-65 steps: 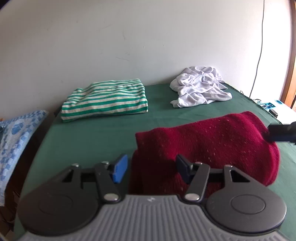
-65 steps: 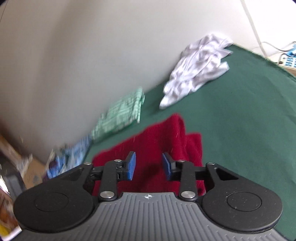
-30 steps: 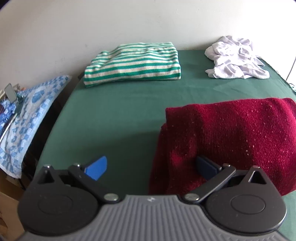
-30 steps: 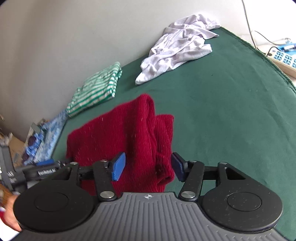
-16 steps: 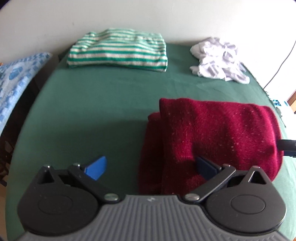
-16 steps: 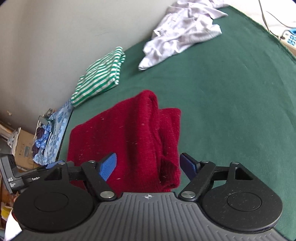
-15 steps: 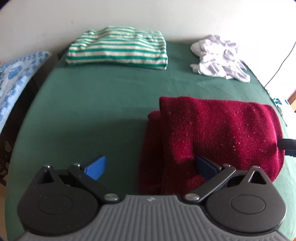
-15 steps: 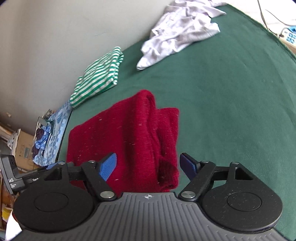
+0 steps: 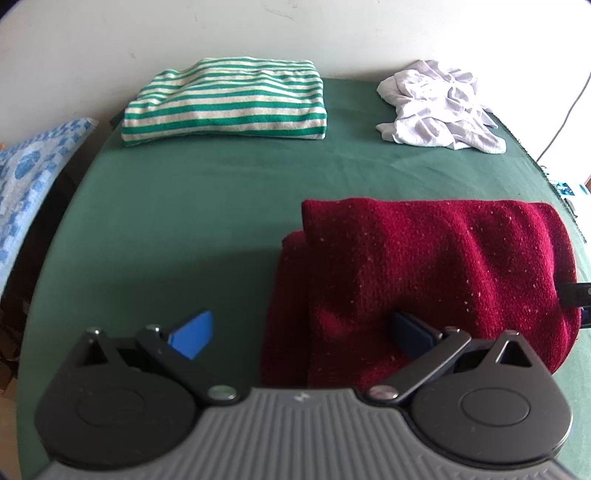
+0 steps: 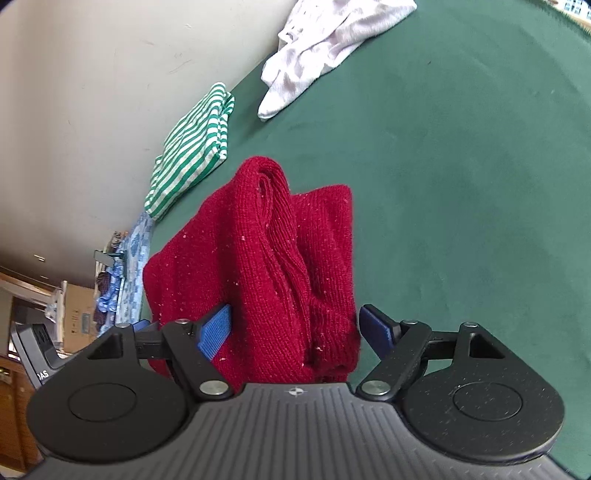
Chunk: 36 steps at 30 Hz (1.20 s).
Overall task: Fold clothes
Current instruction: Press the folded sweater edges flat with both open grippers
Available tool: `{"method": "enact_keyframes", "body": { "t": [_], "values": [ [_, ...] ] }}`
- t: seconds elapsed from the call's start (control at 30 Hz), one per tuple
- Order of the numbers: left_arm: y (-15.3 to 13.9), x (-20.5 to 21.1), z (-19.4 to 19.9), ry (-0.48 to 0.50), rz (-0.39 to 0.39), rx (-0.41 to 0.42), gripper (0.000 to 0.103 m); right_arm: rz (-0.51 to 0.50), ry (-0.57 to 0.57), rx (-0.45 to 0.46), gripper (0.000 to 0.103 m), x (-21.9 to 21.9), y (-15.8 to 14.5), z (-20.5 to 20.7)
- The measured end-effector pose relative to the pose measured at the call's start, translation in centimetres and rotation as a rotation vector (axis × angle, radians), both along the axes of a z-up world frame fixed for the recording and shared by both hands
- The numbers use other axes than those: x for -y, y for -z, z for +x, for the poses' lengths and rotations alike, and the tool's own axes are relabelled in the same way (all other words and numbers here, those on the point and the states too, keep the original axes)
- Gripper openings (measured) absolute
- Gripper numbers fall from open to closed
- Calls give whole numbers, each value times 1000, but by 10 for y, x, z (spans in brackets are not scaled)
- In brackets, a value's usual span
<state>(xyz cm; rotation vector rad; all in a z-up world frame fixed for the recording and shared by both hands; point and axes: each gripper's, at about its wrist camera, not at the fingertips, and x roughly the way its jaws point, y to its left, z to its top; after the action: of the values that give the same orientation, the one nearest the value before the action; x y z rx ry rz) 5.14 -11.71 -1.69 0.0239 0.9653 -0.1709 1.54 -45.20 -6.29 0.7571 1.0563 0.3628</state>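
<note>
A bed covered by a dark green sheet (image 9: pixel 207 206) filled both views, its far edge set against a plain off-white wall (image 9: pixel 110 33). The folded red knitted sweater (image 9: pixel 424 273) lay on the near part of that sheet and serves here as the landmark. Beyond the sweater and toward the wall, a folded green-and-white striped garment (image 9: pixel 225 101) rested on the sheet; also beyond it, toward the far right corner in the left wrist view, sat a crumpled white garment (image 9: pixel 436 107), well apart from the striped one. Off the sheet's left edge, to the left of the sweater, a blue patterned cloth (image 9: pixel 26 162) hung at the bedside. In the right wrist view, cardboard boxes (image 10: pixel 79 310) stood beyond the bedside, past the sweater's far end; what they held could not be told. A thin cable (image 9: pixel 565 114) ran down the wall to the right of the white garment.

The left gripper (image 9: pixel 301 332) stood wide apart, one blue pad over bare sheet and the other against the sweater's top surface, clamping nothing. The right gripper (image 10: pixel 295 330) was spread wide at the sweater's opposite end, with the thick folded edge lying between its fingers (image 10: pixel 375 328), which did not squeeze it; the far pad looked just clear of the knit.
</note>
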Motion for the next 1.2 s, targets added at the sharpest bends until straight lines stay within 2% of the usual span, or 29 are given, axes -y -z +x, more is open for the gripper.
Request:
{"method": "enact_keyframes", "body": {
  "t": [0.2,0.4,0.5,0.73,0.93,0.97,1.07,1.2],
  "values": [
    [-9,6,-2,8,56,14,102,63,-1,9,83,-2,7,7],
    [-8,3,-1,-4,40,0,102,78,-36,32,85,-9,2,15],
    [-7,1,-1,2,29,-2,102,51,-59,40,85,-11,-3,17],
    [-3,-7,4,15,-19,-24,102,46,-43,26,86,-8,2,18],
    [1,-11,6,28,-45,-34,102,48,-43,35,100,-17,6,22],
    [1,-11,7,32,-49,-35,102,45,-40,34,100,-17,6,21],
    [3,-24,4,47,-113,-40,102,23,-26,29,94,-13,2,17],
    [5,-50,-2,54,-241,-61,102,21,-56,57,94,-2,-12,5]
  ]
}}
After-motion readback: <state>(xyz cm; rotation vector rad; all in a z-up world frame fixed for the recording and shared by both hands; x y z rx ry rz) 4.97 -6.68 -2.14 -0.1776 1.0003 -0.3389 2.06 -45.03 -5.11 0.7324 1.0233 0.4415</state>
